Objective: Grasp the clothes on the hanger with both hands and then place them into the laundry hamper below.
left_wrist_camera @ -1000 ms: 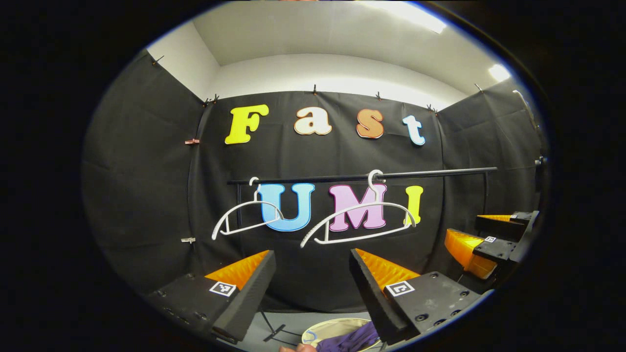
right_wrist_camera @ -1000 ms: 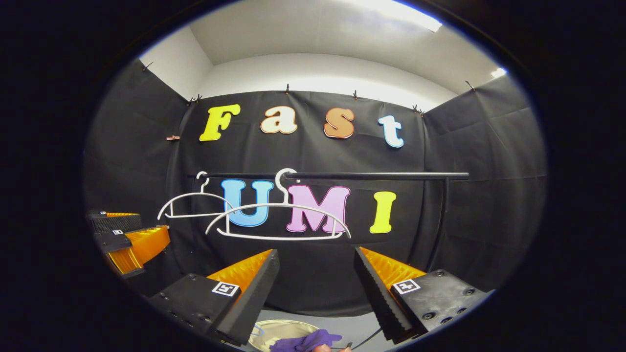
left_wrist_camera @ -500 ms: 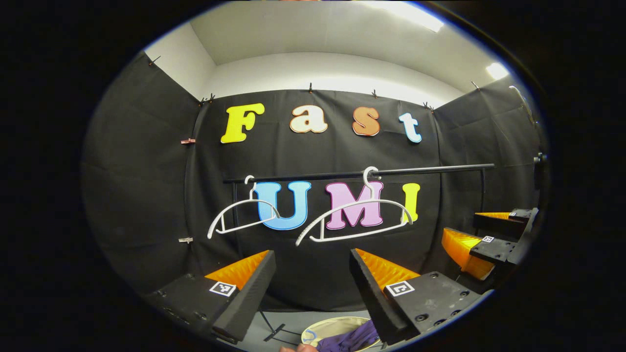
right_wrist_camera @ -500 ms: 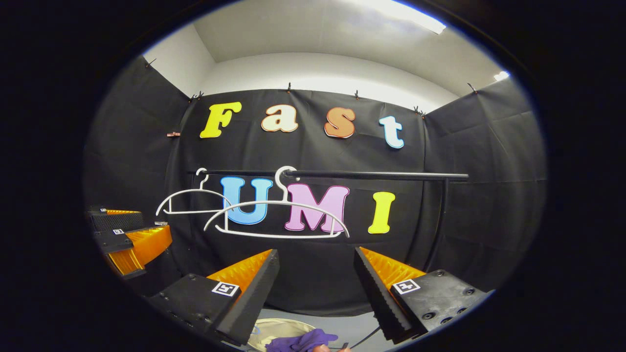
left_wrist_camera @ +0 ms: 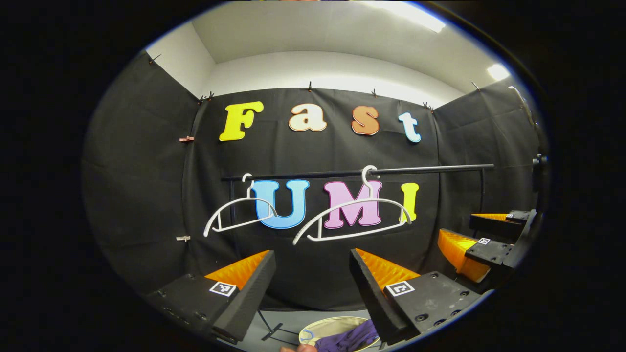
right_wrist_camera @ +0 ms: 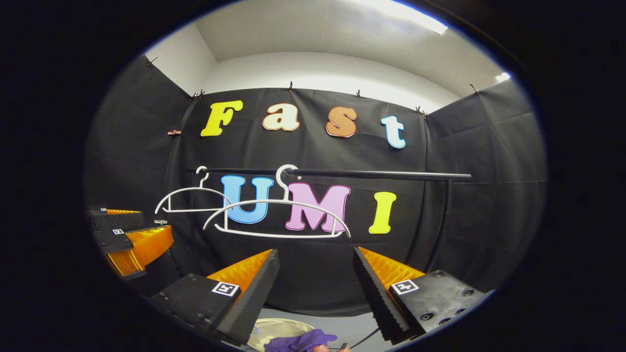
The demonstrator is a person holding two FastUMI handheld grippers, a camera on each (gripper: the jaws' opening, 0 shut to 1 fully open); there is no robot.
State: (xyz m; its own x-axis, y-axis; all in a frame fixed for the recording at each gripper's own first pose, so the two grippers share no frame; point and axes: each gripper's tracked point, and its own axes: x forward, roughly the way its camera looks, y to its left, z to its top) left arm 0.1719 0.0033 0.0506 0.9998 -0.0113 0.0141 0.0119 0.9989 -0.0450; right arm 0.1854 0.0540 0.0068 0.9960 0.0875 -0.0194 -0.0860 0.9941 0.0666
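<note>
Two bare white hangers [left_wrist_camera: 353, 217] [left_wrist_camera: 238, 215] hang on a black rail [left_wrist_camera: 357, 172]; in the right gripper view they are the near hanger [right_wrist_camera: 276, 217] and the far hanger [right_wrist_camera: 190, 200] on the rail [right_wrist_camera: 371, 174]. Purple clothes [left_wrist_camera: 349, 338] lie in a beige laundry hamper [left_wrist_camera: 320, 326] below, also purple clothes [right_wrist_camera: 299, 341] in the hamper [right_wrist_camera: 279, 327]. My left gripper [left_wrist_camera: 312, 274] is open and holds nothing. My right gripper [right_wrist_camera: 315, 274] is open too, with nothing in it. Each gripper shows at the other view's edge: right gripper [left_wrist_camera: 481, 239], left gripper [right_wrist_camera: 128, 232].
The rail stands on a black upright post [right_wrist_camera: 442, 220] at the right. Black feet of the rack [left_wrist_camera: 274, 332] rest on the grey floor [right_wrist_camera: 352, 326] beside the hamper. A fingertip [left_wrist_camera: 299, 348] shows at the bottom edge.
Both views have tilted up slightly, so the rail and hangers sit a little lower and nearer the fingers. Both grippers stay open; the clothes stay in the hamper.
</note>
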